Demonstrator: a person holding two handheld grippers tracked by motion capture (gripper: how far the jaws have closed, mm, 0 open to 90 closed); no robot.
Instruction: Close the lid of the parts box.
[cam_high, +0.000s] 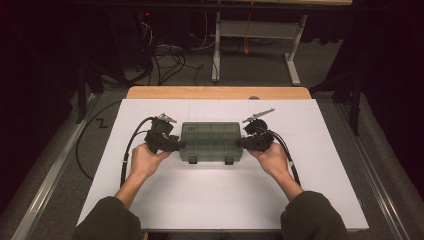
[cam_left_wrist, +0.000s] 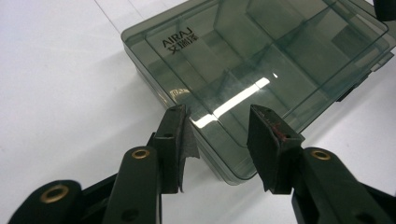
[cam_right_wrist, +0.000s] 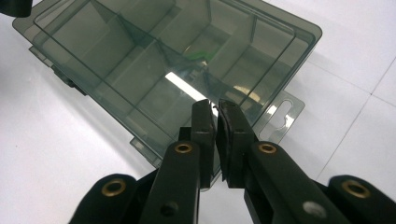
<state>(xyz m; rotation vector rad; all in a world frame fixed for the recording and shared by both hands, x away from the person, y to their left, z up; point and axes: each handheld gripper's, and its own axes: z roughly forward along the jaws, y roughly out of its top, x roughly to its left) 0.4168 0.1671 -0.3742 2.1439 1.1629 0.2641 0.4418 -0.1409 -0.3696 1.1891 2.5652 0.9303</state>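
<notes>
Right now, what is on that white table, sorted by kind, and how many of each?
Smoky clear plastic compartment box: 1
Black grippers, left gripper and right gripper, one at each end of the box: 2
Hands holding them: 2
Total: 5

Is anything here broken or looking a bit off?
Yes: in the left gripper view, the pad lining one finger of the left gripper looks torn, its edge peeling away. The plastic box looks intact.
</notes>
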